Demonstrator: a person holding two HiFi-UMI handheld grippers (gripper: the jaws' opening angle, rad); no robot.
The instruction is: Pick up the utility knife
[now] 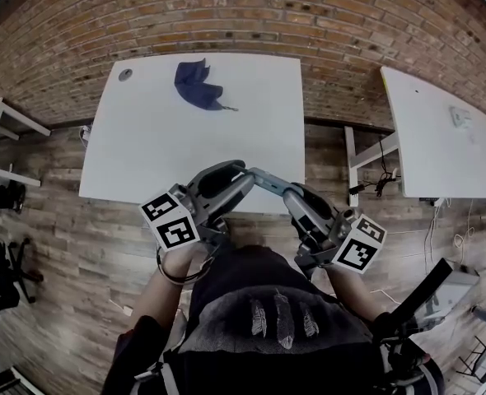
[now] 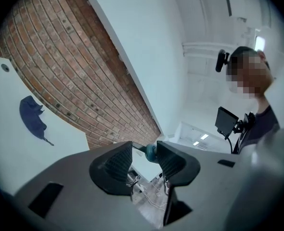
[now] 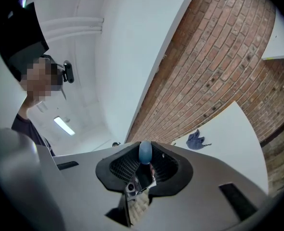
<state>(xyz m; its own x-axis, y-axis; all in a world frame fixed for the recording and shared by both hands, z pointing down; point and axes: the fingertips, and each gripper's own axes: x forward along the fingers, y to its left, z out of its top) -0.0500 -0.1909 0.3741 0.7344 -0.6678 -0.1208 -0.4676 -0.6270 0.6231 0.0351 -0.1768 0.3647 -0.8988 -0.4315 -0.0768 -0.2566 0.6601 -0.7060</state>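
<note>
Brickwork [image 1: 243, 15] fills the top of the head view, and a wooden floor [image 1: 70, 245] spreads across the lower part. A large white table [image 1: 144, 155] takes up the centre of the frame. A second white table [image 1: 432, 138] stands at the right edge. The person [image 1: 268, 327], in dark clothing, fills the bottom centre and holds both grippers just below the near edge of the large table.

The left gripper [image 2: 144, 150], at lower centre-left, has its jaws apart. The knife's blue end sits in the gap, close against one pad, with clear space to the other. The right gripper [image 3: 145, 158], at lower centre-right, is clamped on the utility knife [image 1: 266, 179]. The knife runs as a blue-grey bar from the right gripper's jaws up and left to the tips of the left gripper, in the air, off the table.

A crumpled dark blue cloth [image 1: 198, 83] lies near the top of the large table, well apart from both grippers.
</note>
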